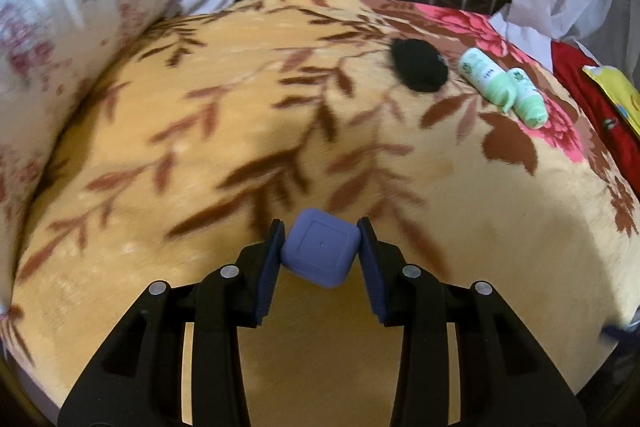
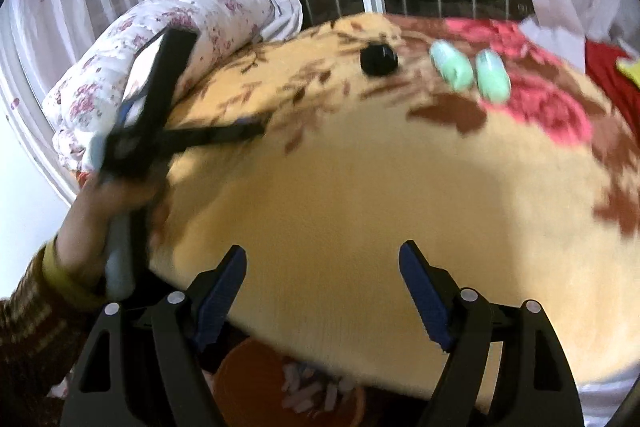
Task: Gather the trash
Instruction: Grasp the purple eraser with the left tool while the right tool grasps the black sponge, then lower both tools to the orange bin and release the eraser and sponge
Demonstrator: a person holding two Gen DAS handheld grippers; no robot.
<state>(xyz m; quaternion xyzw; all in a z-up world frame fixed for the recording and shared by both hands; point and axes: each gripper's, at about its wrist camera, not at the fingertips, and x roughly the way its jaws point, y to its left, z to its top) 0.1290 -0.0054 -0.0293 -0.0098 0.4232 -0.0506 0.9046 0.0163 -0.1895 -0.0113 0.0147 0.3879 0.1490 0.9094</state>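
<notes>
At six o'clock in the left wrist view, the left gripper (image 1: 322, 251) is closed narrowly on a small purple square case (image 1: 318, 254), its blue pads (image 1: 269, 269) pressing the two opposite sides while the piece hangs clear above the floral blanket (image 1: 248, 131). The case sits tilted, pinched close to the fingertips, so a slip is the first worry: by my reading a quick swing could twist the smooth rounded shell out of the grip and drop it back onto the bed or onto the floor. In the right wrist view the right gripper (image 2: 322, 293) stands wide with nothing between its fingers, hovering over the bare yellow part of the blanket at six o'clock. Below it, at about seven o'clock, an orange bin (image 2: 244, 371) with pale scraps inside peeks out from under the bed edge; that looks like the likely destination, and letting go before the case is truly over the mouth would miss it. The left tool shows there too at nine o'clock, held by a hand (image 2: 86, 223) and heavily blurred, so crossing paths with the right tool is a fair risk. More pieces wait toward one o'clock: a black round object (image 1: 418, 65) and, just beside it, two green tubes (image 1: 504, 87) lying against each other, which may roll apart if nudged. A rolled flowered quilt (image 1: 72, 19) lies at ten o'clock.
</notes>
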